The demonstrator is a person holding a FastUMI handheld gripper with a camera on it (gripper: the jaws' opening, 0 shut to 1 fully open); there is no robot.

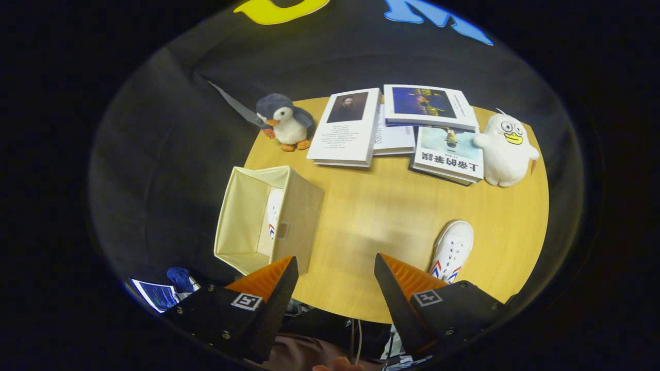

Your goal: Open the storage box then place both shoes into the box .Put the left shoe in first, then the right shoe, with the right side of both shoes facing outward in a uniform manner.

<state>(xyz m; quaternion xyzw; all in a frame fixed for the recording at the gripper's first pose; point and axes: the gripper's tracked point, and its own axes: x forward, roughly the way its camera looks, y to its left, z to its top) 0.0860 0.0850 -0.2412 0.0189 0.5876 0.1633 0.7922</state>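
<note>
Hovering tool (336, 268) fingers apart, empty | white shoe (452, 251) on table | second shoe (274, 214) in box (247, 216)

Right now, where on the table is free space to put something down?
Bare wood lies ahead of the open tool, between the storage box, the books and the white shoe. The far edge is crowded: penguin, books, white duck toy.

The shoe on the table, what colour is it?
White shoe with red and blue stripes, seen in the gripper view.
</note>
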